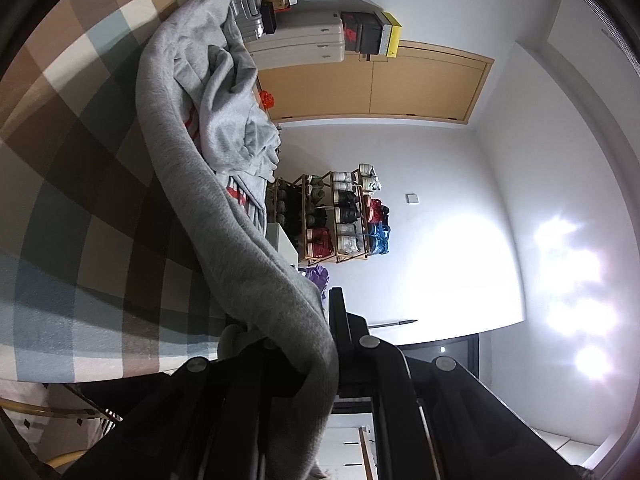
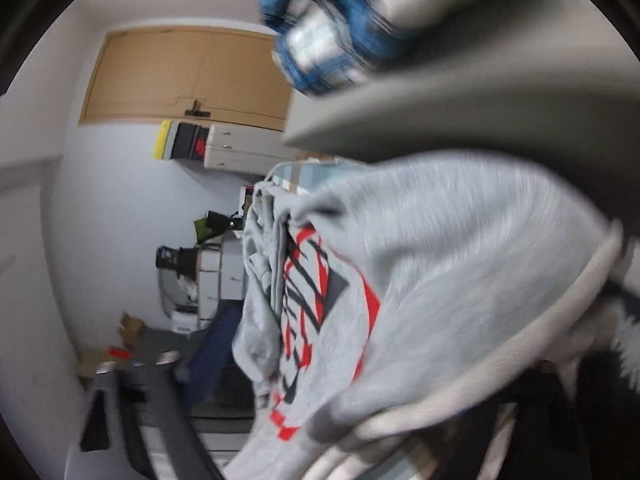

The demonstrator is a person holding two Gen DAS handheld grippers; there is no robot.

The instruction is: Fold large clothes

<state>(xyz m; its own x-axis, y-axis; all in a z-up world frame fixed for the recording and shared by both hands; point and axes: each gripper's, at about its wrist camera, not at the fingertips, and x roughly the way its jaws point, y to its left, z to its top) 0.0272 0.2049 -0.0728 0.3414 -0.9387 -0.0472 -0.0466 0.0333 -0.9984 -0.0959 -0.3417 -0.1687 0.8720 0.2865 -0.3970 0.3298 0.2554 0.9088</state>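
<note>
We have the grey sweatshirt (image 1: 192, 128) lying across the checked bed cover (image 1: 80, 160), bunched toward the far end, with its red and black print (image 2: 316, 300) showing in the right wrist view. One long edge of it runs from the heap back to the left gripper (image 1: 304, 356), whose jaws are closed down to almost nothing on that fold of cloth — the fabric drapes over the fingers and hangs below them.

The right gripper is harder to read. Its view is smeared by motion, only one dark finger (image 2: 132, 408) shows at the lower left, and the sweatshirt fills the lower right; we cannot tell from this whether any cloth sits between its jaws, nor how far apart they stand.

To do this step well, we judge that we should keep the left grip firm and level so the edge stays taut, not letting it sag into the heap. The right side should settle before it takes anything — a grab made while swinging is likely to catch several layers at once. We would look for the matching corner or hem, pinch a single layer, then draw both hands apart to spread the garment flat on the cover before any fold is laid.
</note>
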